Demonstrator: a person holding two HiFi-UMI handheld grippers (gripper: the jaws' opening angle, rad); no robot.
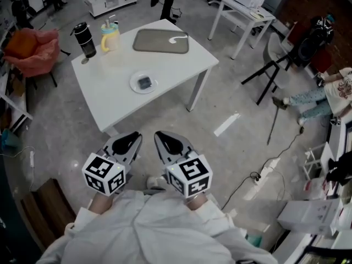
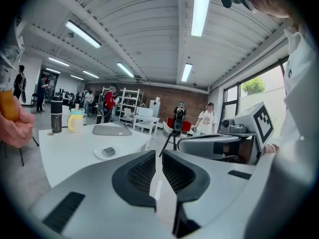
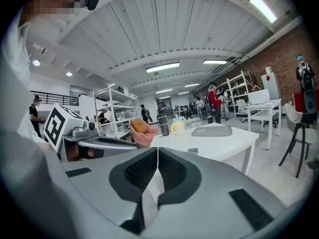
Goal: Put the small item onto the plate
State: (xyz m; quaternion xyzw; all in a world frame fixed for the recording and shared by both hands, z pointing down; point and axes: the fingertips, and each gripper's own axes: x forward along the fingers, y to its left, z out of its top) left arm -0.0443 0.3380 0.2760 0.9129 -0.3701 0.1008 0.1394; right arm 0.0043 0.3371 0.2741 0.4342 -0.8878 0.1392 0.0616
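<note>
Our left gripper [image 2: 157,157] is released, its jaws a narrow gap apart with nothing between them; our right gripper [image 3: 157,152] is clenched, pad against pad, and it too is empty. We hold both side by side close to our body, above the floor and well apart from the white bench [image 1: 165,70]. Out on the bench, the small dark item [image 1: 144,83] lies flat on the round white plate [image 1: 133,87], near the bench's middle. It looks roughly square from here, so we cannot tell its long axis or which way it points. Beyond the plate lie a grey mat [image 1: 161,40], a yellow cup [image 1: 109,37] and a black bottle [image 1: 85,40].
</note>
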